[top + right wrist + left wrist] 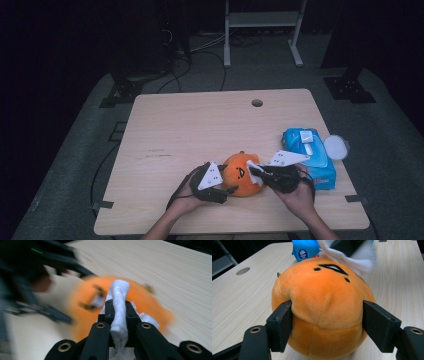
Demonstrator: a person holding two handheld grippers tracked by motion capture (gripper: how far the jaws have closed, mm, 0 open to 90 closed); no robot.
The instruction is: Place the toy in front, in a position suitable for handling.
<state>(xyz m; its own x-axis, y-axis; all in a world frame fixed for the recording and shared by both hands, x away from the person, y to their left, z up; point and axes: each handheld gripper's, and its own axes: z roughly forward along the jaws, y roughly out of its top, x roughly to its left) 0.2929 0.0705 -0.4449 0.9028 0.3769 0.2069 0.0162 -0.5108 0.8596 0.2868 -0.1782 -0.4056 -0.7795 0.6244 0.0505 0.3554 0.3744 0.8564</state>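
The left gripper (327, 325) has its jaws closed on the two sides of the orange plush toy (322, 307), while the right gripper (119, 322) pinches a white wipe (118, 307) against the toy's face.

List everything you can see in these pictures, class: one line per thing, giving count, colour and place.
plush toy: one, orange, near edge of the table, between both grippers.
wipe: one, white, pressed on the toy's face.
wipes pack: one, blue, right side of the table.
lid: one, white, round, beside the pack at the table's right edge.
table: one, light wood, with a round hole near its far edge.
frame: one, white, on the floor behind.
left hand-held gripper: one, black, clasping the toy.
right hand-held gripper: one, black, pinching the wipe.
hands: two, at the bottom.
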